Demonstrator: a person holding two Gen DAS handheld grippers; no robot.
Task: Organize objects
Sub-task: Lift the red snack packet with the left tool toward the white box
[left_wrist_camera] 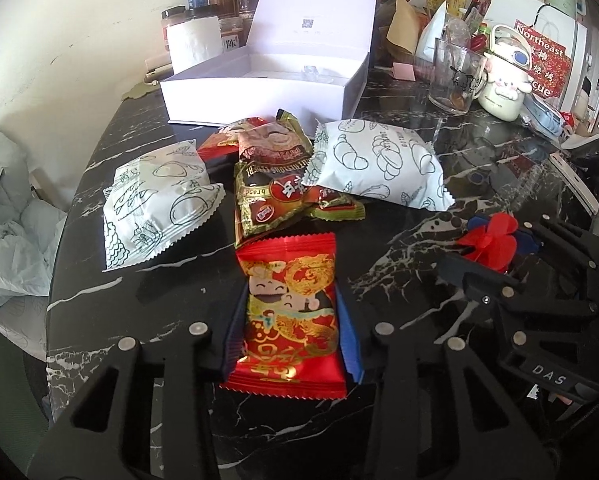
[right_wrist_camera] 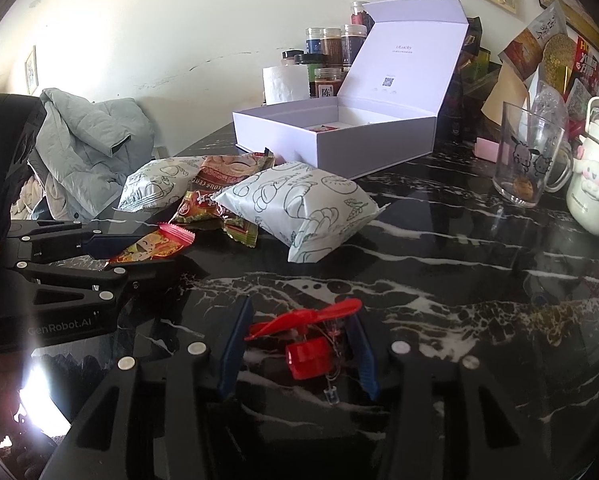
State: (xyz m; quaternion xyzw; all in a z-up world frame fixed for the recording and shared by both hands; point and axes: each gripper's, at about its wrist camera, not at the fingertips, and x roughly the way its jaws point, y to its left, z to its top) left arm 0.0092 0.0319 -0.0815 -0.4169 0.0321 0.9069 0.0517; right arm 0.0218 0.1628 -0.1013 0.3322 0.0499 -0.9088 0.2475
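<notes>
**Both grippers closed on small items on the black marble table**

The black marble table [left_wrist_camera: 399, 248] fills both views. At its far edge, upper centre of each frame, stands a white gift box [left_wrist_camera: 259, 96] with its lid up. In front of it lie two white pastry packets [left_wrist_camera: 375, 160], one either side of a heap of brown snack wrappers [left_wrist_camera: 267, 184].

At lower centre of the left wrist view, the left gripper [left_wrist_camera: 291, 320] is narrowed onto a red snack packet [left_wrist_camera: 289, 312]; both blue pads touch its side edges.

At lower centre of the right wrist view, the right gripper [right_wrist_camera: 299, 344] is narrowed around a small red propeller toy [right_wrist_camera: 307, 344], pads against its sides.
</notes>
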